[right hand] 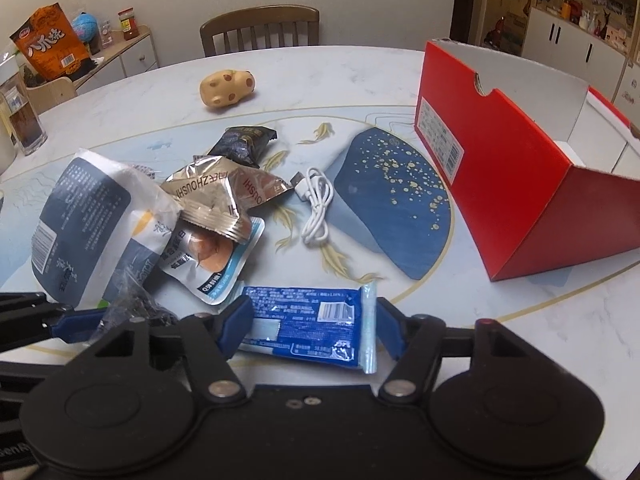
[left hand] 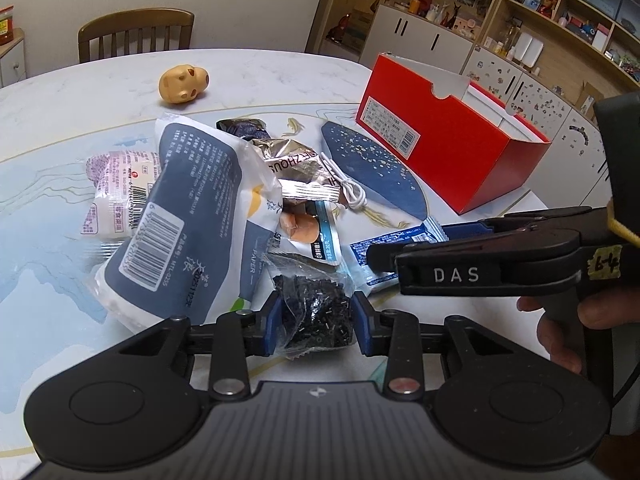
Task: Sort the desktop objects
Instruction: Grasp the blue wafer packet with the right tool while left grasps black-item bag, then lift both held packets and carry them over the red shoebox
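Note:
A small clear bag of black pieces sits between the blue pads of my left gripper, which is shut on it just above the table. That bag and the left fingers also show at the lower left of the right wrist view. My right gripper spans a blue wrapped packet lying flat, with a pad against each end. From the left wrist view the right gripper reaches in from the right, over the blue packet.
An open red box stands at the right on the marble table. Piled to the left are a navy-and-white tissue pack, silver snack bags, an egg packet and a white cable. A tan toy lies farther back.

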`<state>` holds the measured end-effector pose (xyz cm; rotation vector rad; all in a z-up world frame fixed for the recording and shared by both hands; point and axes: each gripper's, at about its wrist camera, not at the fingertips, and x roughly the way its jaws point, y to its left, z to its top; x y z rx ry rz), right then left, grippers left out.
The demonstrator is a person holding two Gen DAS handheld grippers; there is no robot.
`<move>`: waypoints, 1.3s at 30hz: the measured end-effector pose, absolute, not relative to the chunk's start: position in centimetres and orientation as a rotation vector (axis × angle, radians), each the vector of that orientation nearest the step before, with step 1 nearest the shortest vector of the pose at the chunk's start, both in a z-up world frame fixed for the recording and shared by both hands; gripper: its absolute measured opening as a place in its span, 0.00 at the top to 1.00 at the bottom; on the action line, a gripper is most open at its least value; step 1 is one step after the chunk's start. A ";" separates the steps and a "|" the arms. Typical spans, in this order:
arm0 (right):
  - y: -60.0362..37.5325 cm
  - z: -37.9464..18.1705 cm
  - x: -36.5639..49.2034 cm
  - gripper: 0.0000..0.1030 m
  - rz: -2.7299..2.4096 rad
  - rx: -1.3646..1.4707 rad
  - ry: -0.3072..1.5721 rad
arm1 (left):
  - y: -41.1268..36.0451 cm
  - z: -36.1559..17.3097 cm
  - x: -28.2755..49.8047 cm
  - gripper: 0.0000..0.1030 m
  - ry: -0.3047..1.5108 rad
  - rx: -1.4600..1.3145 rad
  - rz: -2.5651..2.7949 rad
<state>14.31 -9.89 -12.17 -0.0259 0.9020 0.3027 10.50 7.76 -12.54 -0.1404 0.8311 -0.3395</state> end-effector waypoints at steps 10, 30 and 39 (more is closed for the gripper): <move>-9.6 -13.3 14.4 0.08 0.279 -0.039 0.931 | 7.9 -12.9 10.4 0.66 0.840 -0.142 -0.345; -10.6 -12.4 14.8 0.78 0.298 0.050 0.937 | 7.9 -11.4 10.7 0.66 0.812 -0.142 -0.389; -11.7 -11.8 15.3 0.66 0.253 0.084 0.923 | 7.9 -10.4 10.7 0.66 0.791 -0.122 -0.404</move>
